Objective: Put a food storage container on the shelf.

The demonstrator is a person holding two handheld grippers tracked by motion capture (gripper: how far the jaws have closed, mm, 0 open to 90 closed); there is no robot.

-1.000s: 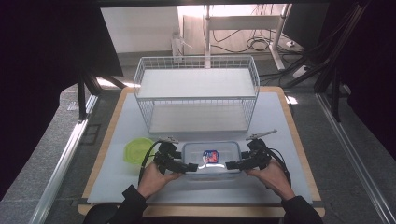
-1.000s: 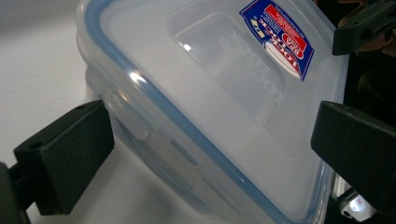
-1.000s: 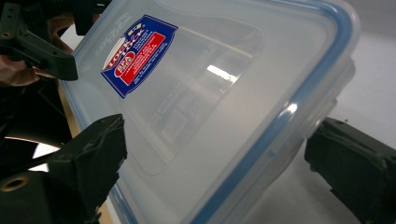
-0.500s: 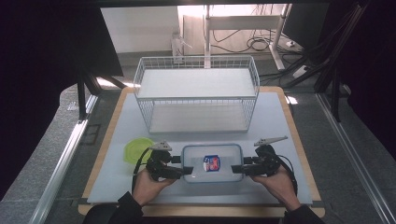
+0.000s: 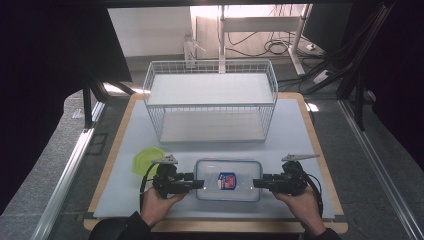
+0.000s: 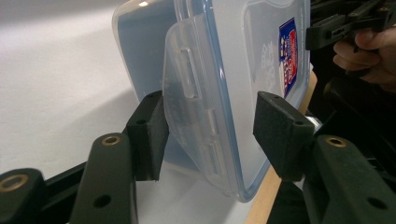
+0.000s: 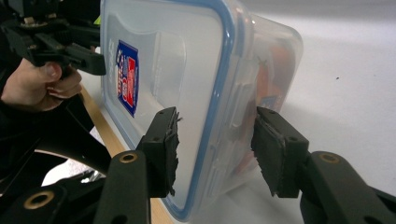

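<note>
A clear plastic box [image 5: 228, 180] with a blue-rimmed lid and a red and blue label lies flat near the front of the white mat. Something orange [image 7: 268, 70] shows inside it. My left gripper [image 5: 200, 184] points at its left end and my right gripper [image 5: 256, 183] at its right end. In the left gripper view the jaws [image 6: 215, 135] straddle the box [image 6: 243, 70] and its latch flap; one pad touches the flap, the other stands just off the lid. In the right gripper view the jaws [image 7: 215, 149] bracket the box [image 7: 177, 70] the same way. Both pairs of jaws have just been closing.
A white wire shelf basket [image 5: 210, 100] stands at the back of the mat [image 5: 300, 130]. A round green lid [image 5: 147, 161] lies left of the box, beside my left gripper. The table's wooden front edge [image 5: 215, 226] runs just below the hands.
Both hands have drawn back toward the front edge and turned level, square to the box's ends. Both pairs of jaws have narrowed around those ends. The box has stayed in place.
</note>
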